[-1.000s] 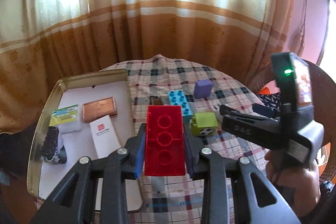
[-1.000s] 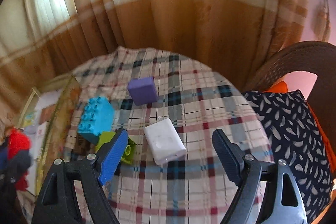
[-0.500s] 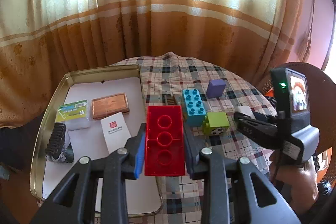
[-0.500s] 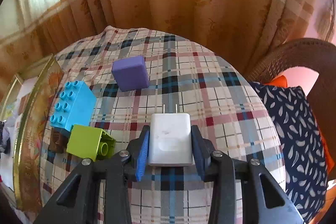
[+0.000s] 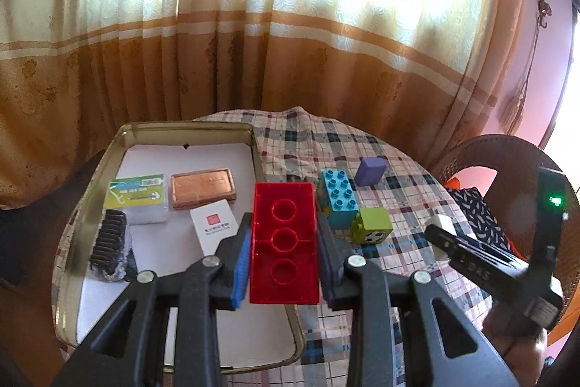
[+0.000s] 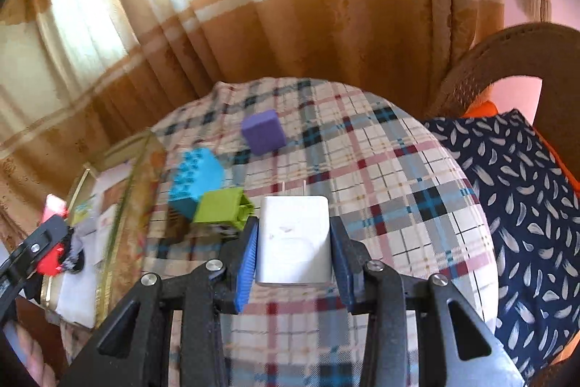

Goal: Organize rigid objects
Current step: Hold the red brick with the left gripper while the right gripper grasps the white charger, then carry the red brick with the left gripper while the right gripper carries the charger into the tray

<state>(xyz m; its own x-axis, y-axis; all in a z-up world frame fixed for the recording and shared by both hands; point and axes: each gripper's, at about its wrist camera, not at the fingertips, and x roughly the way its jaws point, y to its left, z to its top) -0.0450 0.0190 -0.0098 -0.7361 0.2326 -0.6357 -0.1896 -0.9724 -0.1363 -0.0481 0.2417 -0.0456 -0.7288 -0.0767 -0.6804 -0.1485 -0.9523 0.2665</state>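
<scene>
Rigid objects are split between a shallow gold metal tray (image 5: 90,202) on the left of the round table and the plaid tablecloth (image 5: 319,144) to its right. On the tray's white liner lie a green-labelled clear plastic packet (image 5: 139,196), a copper-coloured rectangular plate (image 5: 203,187), a white card with a red square mark (image 5: 214,229) and a black ribbed item (image 5: 108,243) whose nature I cannot make out at this distance. The translucent red rectangular building brick (image 5: 284,242) sits squarely between the blue pads of the left gripper (image 5: 282,263), which pinch its long sides, and it hangs above the tray's right rim. The white two-pronged wall charger (image 6: 293,240) is clamped between the pads of the right gripper (image 6: 295,256), prongs pointing away from the camera, held over the tablecloth; this gripper's jaws have just been closing, and the charger fills the gap between them. On the cloth, a blue studded building block (image 5: 337,198) lies near the tray, a lime-green cube block with a football print (image 5: 371,225) touches its near end, and a purple rectangular block (image 6: 262,131) rests apart, farther back. A wicker chair with a dark feather-print cushion (image 6: 525,194) stands to the right of the table.
</scene>
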